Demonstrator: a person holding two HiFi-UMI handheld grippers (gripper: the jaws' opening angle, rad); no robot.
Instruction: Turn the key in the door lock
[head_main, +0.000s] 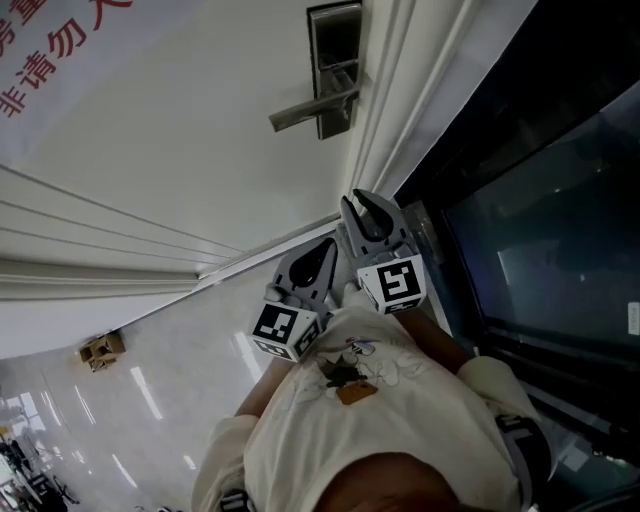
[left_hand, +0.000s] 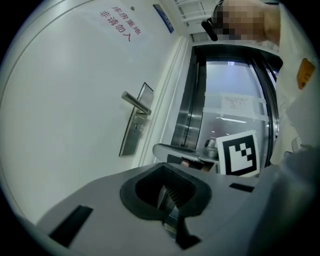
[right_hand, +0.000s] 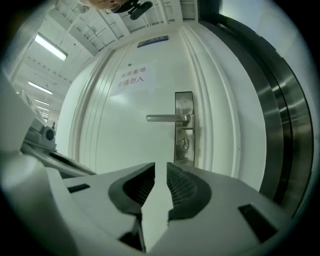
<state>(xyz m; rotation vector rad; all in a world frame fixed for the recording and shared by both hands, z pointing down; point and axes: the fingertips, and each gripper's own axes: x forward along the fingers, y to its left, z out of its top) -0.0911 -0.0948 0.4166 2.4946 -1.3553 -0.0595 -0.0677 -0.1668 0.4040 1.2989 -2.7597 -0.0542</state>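
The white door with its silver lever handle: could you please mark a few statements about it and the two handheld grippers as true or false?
1. The silver lever handle sits above the round keyhole on the metal lock plate. True.
2. The right gripper is clamped on that handle. False: its jaws stand slightly apart, empty, short of the white door.
3. The left gripper has its jaws together with nothing between them. True.
4. The characters printed on the door are green. False: the printed characters are red.

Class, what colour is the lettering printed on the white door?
Red lettering, clearest in the left gripper view.
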